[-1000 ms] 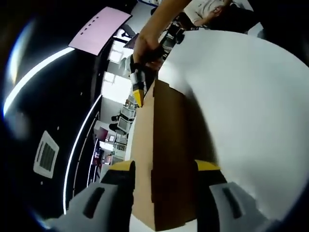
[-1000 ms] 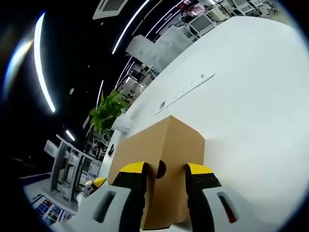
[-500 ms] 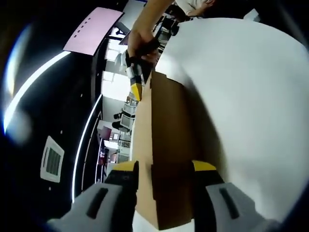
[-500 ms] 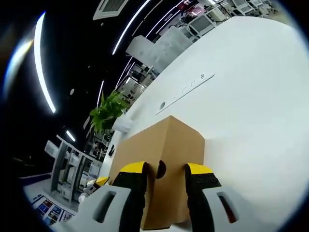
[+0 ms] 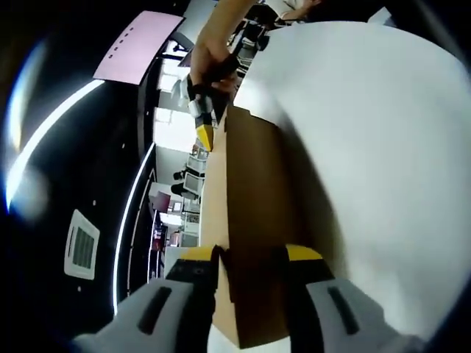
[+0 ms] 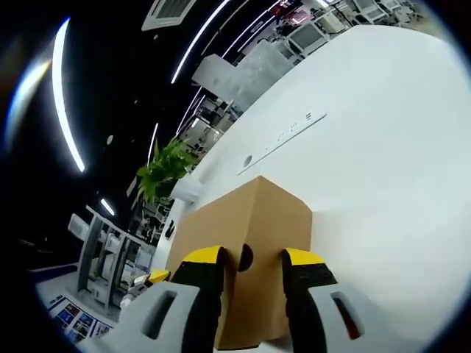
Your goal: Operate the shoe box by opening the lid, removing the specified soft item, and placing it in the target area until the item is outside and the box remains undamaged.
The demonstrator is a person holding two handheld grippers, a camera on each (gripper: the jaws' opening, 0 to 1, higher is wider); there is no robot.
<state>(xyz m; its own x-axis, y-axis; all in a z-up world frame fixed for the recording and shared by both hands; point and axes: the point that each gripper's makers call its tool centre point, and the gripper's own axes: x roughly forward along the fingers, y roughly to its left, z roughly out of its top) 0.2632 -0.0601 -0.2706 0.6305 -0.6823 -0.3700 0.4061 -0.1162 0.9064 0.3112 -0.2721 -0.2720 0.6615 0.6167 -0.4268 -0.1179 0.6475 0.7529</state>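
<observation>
A brown cardboard shoe box (image 5: 254,184) lies shut on the white table (image 5: 375,147). My left gripper (image 5: 250,257) is at its near end, with the yellow-tipped jaws pressed against the lid edge from both sides. At the far end a hand (image 5: 210,62) holds my right gripper (image 5: 204,132) against the lid. In the right gripper view the box (image 6: 257,213) runs away from me, and my right gripper (image 6: 252,257) is shut on the end with the round finger hole (image 6: 245,256). The left gripper (image 6: 151,278) peeks out at the far end.
The white table (image 6: 383,147) spreads wide around the box and has a narrow cable slot (image 6: 283,136) further back. A green plant (image 6: 165,173) stands beyond the table's edge. Desks and screens fill the room behind.
My left gripper's jaws have drawn closer together on the box end, and that view has shifted slightly. The right gripper view is unchanged.
</observation>
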